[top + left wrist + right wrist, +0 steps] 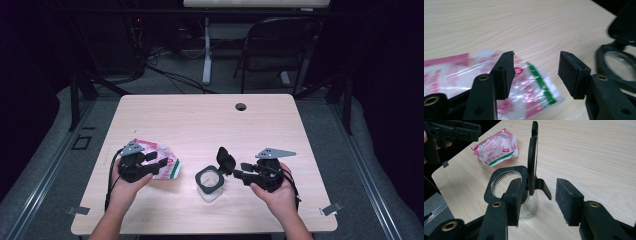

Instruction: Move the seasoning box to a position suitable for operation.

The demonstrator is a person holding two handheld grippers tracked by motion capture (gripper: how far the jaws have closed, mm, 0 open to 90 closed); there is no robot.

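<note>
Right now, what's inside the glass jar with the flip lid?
The jar looks empty: clear glass shows through its open mouth, lid standing upright. The right gripper's near jaw covers part of the jar's lower body.

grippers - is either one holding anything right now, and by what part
Nothing is held. The left gripper is open above the packet; the right gripper is open beside the jar, pads off it.

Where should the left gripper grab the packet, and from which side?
Take the packet at its free right end, where the green stripe runs. It lies flat and crinkled on the table, so the puffed edge offers the best pinch. The left gripper is open just above it; come down from above, jaws across that edge.
</note>
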